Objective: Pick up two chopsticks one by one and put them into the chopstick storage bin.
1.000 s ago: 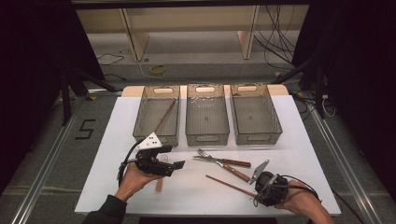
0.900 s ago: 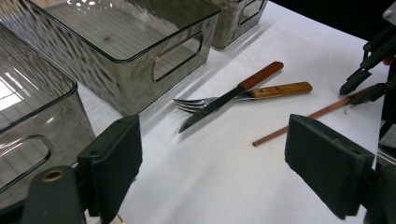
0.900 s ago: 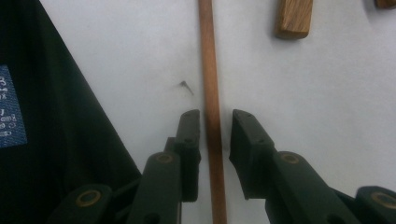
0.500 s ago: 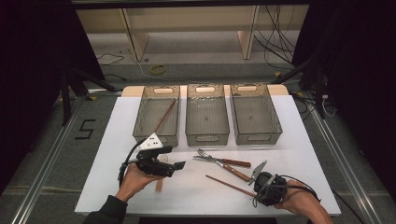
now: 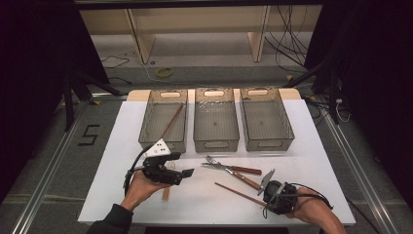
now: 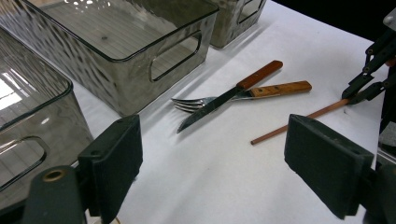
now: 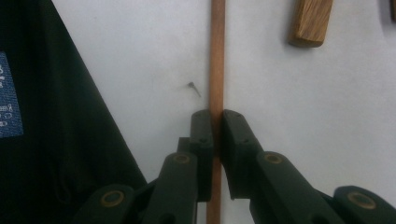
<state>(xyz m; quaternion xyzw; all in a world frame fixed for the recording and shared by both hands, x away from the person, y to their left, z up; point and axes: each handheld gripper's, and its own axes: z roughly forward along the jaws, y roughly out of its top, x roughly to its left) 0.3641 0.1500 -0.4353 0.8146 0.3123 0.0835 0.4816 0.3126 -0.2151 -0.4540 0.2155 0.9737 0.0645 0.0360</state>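
The white worktop (image 5: pixel 302 146) is evenly lit from above while the frame sides stay dark. Glare marks the bins (image 6: pixel 121 51); near fingers (image 6: pixel 112 158) blur.

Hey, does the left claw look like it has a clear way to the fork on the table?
Probably yes. The left claw stands open with nothing between its pads, and bare white table lies between it and the fork. A knife lies crossed over the fork, which may hinder a clean grip.

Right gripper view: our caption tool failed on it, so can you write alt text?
The right gripper is shut on a thin wooden chopstick that lies on the white table. The end of a wooden handle shows at the top right.
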